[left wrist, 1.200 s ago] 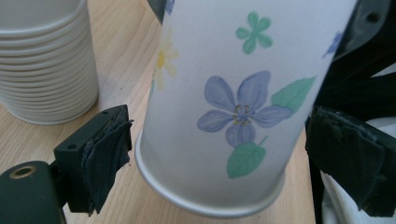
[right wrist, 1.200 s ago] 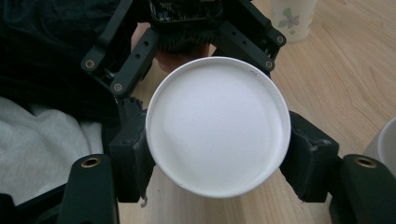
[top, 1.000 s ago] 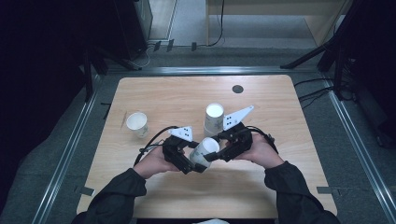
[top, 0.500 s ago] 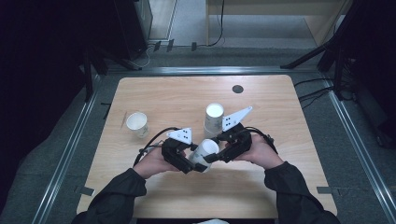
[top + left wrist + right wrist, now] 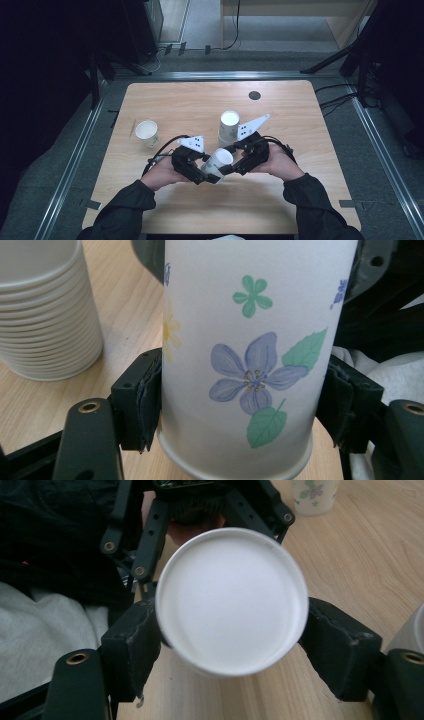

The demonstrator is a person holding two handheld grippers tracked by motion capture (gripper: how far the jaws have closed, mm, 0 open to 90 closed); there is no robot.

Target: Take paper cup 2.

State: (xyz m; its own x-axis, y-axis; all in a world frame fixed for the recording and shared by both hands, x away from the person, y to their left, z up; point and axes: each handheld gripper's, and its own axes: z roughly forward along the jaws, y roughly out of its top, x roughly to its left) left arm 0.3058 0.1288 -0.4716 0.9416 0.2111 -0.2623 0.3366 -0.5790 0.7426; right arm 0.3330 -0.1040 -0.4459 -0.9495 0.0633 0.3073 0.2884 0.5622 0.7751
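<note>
A white paper cup printed with purple flowers and green leaves lies tilted between my two grippers, above the table's front middle. My left gripper has just been closing and is shut on the cup's sides, both pads pressing its wall. My right gripper faces the cup's round white end. Its jaws have just been opening and stand on either side of that end, one pad just off the rim.
A stack of white paper cups stands upright just behind the grippers, close to the left jaw. A single flowered cup stands at the table's left. A dark round hole marks the wooden table at the back.
Both hands and the cup stay where they were. From above, the jaw movement is too small to make out.
</note>
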